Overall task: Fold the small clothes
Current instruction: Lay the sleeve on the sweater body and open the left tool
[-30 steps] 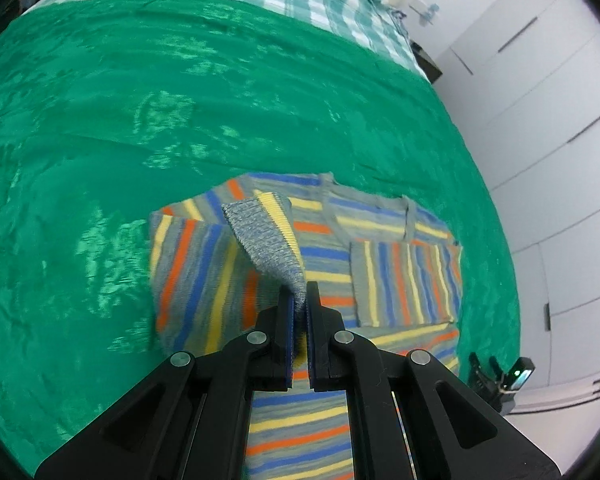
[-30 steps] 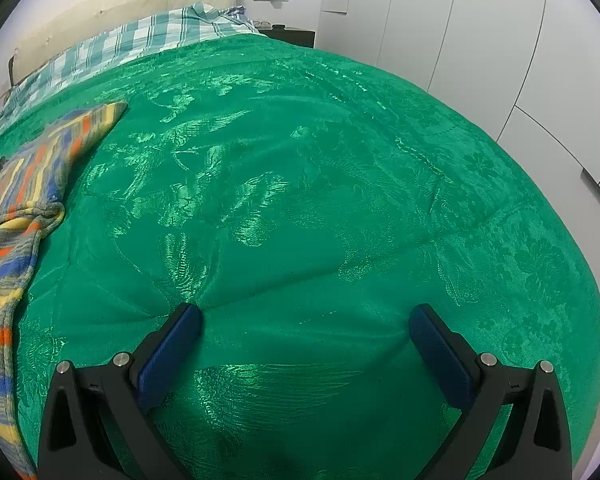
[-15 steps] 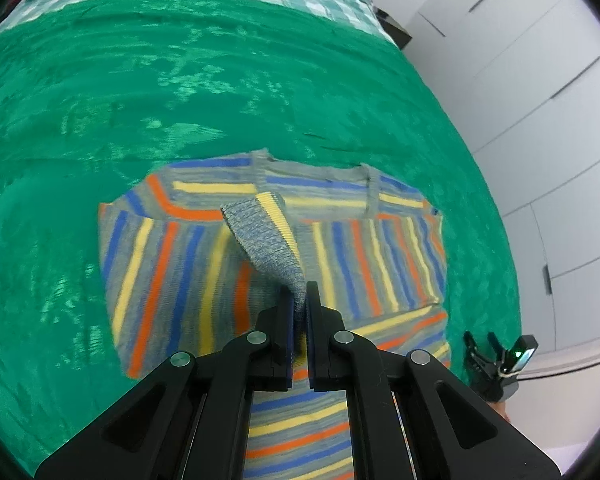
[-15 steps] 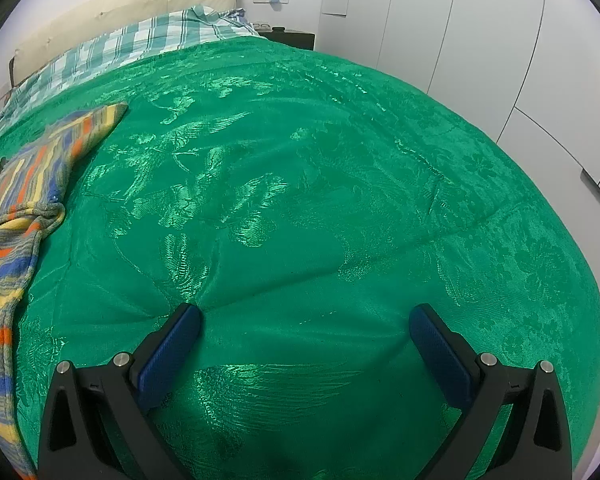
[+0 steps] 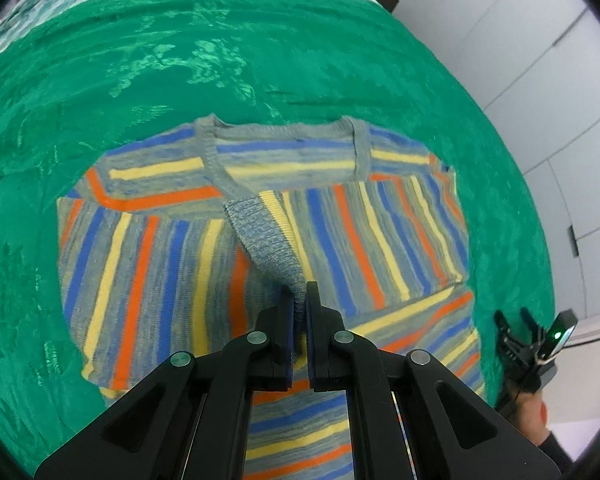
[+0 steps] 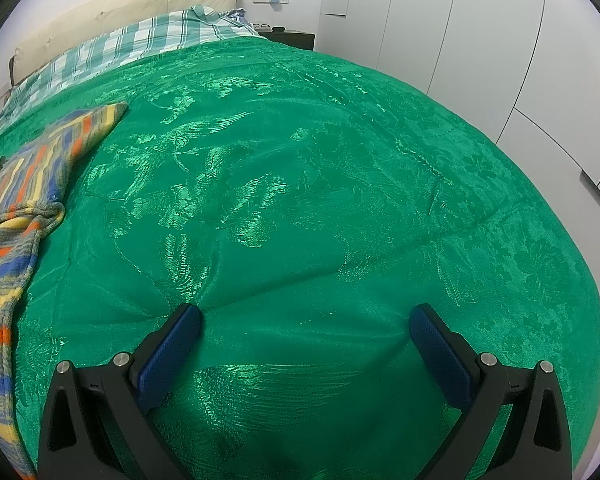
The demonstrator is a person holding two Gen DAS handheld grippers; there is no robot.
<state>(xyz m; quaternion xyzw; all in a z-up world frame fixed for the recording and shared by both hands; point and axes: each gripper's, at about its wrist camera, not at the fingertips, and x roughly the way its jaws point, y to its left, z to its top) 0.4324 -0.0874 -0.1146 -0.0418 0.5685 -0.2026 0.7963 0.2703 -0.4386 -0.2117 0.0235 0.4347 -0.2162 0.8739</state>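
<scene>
Striped knit sweater (image 5: 380,232) lay flat on the green bedspread (image 5: 100,80), neckline away from the camera, both sleeves folded in across the chest; the left gripper (image 5: 299,300) was pinched tight on the ribbed grey-blue cuff (image 5: 266,236) of one sleeve, its blue pads almost meeting around the fabric; only this view showed the sweater's front, with orange, yellow and blue bands, and the right gripper (image 5: 530,356) small at the bed's edge; the right wrist view showed instead that gripper's fingers (image 6: 168,356) spread wide with nothing between them, resting on the satin brocade, the sweater just a rumpled strip at the left edge; beyond lay a checked sheet (image 6: 140,40), a beige padded headboard (image 6: 120,12) and white wardrobe doors (image 6: 480,20).
</scene>
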